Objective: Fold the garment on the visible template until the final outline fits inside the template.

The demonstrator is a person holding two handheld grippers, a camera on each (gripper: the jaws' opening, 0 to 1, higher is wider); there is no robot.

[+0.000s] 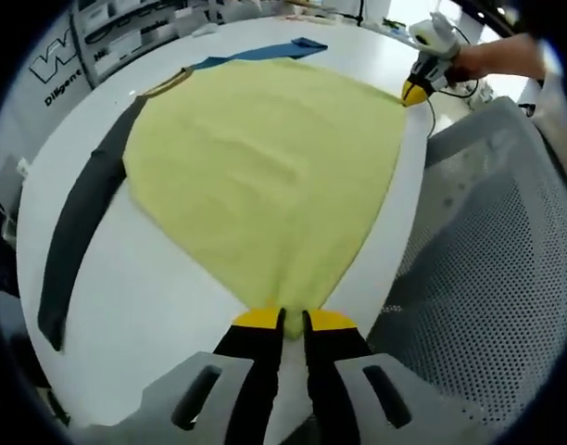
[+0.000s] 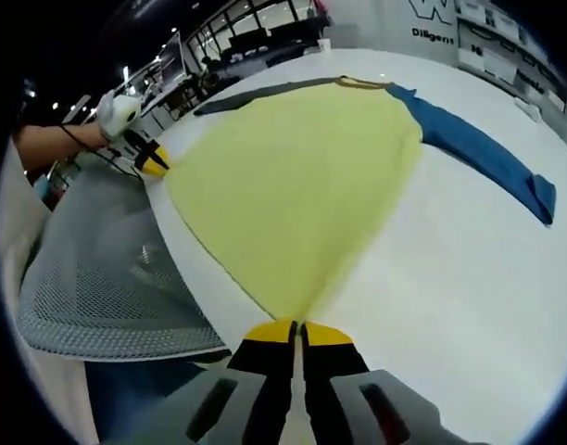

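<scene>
Yellow cloth shirt (image 1: 265, 176) with one dark grey and one blue sleeve lies flat on the white tabletop (image 1: 154, 297), collar pointing away; left fingers (image 1: 283, 324) and right fingers (image 2: 297, 336) each pinch a hem corner.

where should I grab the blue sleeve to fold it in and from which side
Take the blue sleeve at its free cuff end, coming in from the open table beyond it. It lies flat and straight away from the yellow body, so the cuff swings inward easily.
</scene>
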